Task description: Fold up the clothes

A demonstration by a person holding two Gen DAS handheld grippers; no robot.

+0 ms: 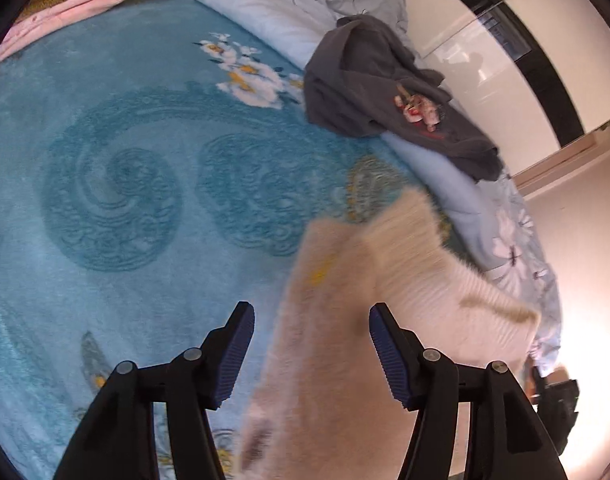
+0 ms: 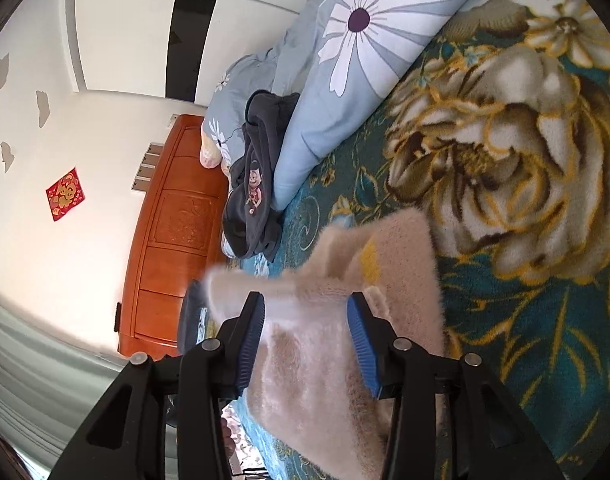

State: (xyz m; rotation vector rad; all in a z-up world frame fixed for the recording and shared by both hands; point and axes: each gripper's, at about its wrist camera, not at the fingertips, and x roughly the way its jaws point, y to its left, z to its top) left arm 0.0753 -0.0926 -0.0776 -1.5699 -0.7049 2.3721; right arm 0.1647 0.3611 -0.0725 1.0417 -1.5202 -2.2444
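A fluffy cream sweater (image 1: 345, 292) lies folded on the teal patterned blanket (image 1: 105, 120); it also shows in the right wrist view (image 2: 345, 360), partly blurred. My left gripper (image 1: 311, 344) is open, hovering over the sweater's left edge, with nothing between its jaws. My right gripper (image 2: 309, 340) is open above the sweater, its blue pads (image 2: 251, 344) on either side of the fabric without pinching it. A dark grey garment with a cartoon print (image 1: 385, 92) lies crumpled against the duvet, and also shows in the right wrist view (image 2: 253, 184).
A light blue flowered duvet (image 1: 285, 4) is bunched along the bed's far side, also in the right wrist view (image 2: 345, 60). A pink garment (image 1: 65, 12) lies at the far left. An orange wooden footboard (image 2: 173, 232) and white walls stand beyond the bed edge.
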